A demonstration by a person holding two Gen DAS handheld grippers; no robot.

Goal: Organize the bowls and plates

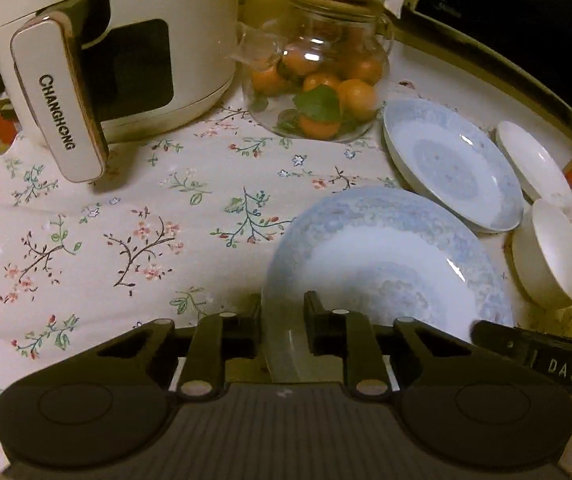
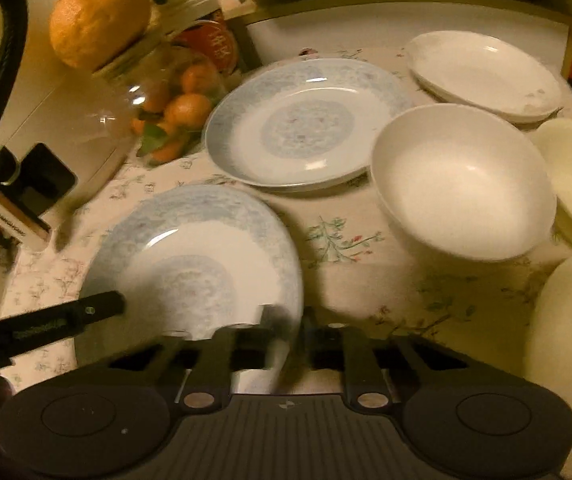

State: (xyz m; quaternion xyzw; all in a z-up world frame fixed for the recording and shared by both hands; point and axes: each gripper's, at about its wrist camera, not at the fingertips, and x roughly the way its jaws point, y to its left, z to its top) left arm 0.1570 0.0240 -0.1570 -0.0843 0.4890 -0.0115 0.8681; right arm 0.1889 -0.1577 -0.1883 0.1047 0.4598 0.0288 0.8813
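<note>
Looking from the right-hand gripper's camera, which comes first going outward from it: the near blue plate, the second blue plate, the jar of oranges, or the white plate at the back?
1. Near blue plate, its rim between the right gripper fingers.
2. Second blue plate, farther back, centre.
3. Jar of oranges, back left, and white plate, back right: too close to call.

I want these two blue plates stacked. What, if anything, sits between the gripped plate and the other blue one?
Nothing visible: only bare floral tablecloth separates the gripped blue plate from the second blue plate. The white bowl sits off to the right.
</note>
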